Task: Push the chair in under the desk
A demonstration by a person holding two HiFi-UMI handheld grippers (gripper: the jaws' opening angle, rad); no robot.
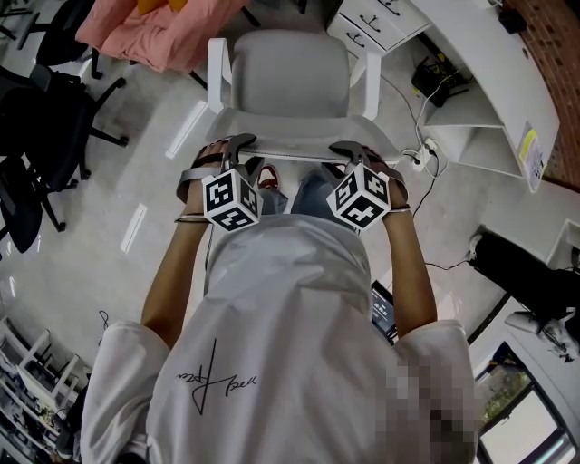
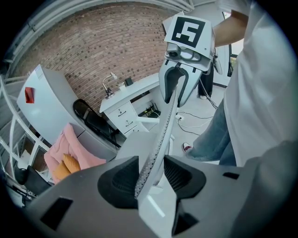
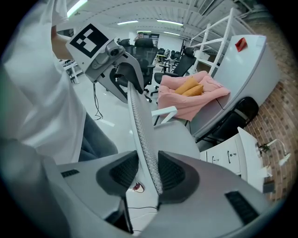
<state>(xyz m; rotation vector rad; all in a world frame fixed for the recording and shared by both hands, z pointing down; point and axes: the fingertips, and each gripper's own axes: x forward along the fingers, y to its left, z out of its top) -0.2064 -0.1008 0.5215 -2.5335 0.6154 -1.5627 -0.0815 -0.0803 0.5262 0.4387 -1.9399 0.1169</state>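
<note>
- The person's white shirt [image 1: 272, 317] fills the bottom of the head view. Both forearms reach forward over jeans and a red shoe [image 1: 265, 178] on the floor.
- The left gripper [image 1: 240, 143] sits at the left end of the top edge of the backrest [image 1: 299, 158]. Only its own view shows the grip. The thin perforated edge runs between the two ribbed pads, which press on it from either side.
- The right gripper [image 1: 352, 150] sits at the right end of the same edge. Its own view shows its pads clamped on the mesh strip in the same way. Each gripper view also catches the other gripper at the far end of the edge.
- The chair [image 1: 290, 72] is pale grey with white armrests. It stands just beyond the grippers with its seat facing away from the person. The whole seat is in the open, not under the desk.
- The white desk [image 1: 480, 63] runs along the upper right of the head view. A white drawer unit [image 1: 376, 23] stands near the chair's right armrest, and a power strip [image 1: 421, 156] with cables lies on the floor beside it.
- A pink cloth [image 3: 191, 97] with an orange cushion [image 3: 188, 86] on it lies beyond the chair's left side.
- Only the left gripper view shows the brick wall [image 2: 93, 46] behind the desk.
- Only the right gripper view shows rows of black office chairs [image 3: 144, 49] far off.
</note>
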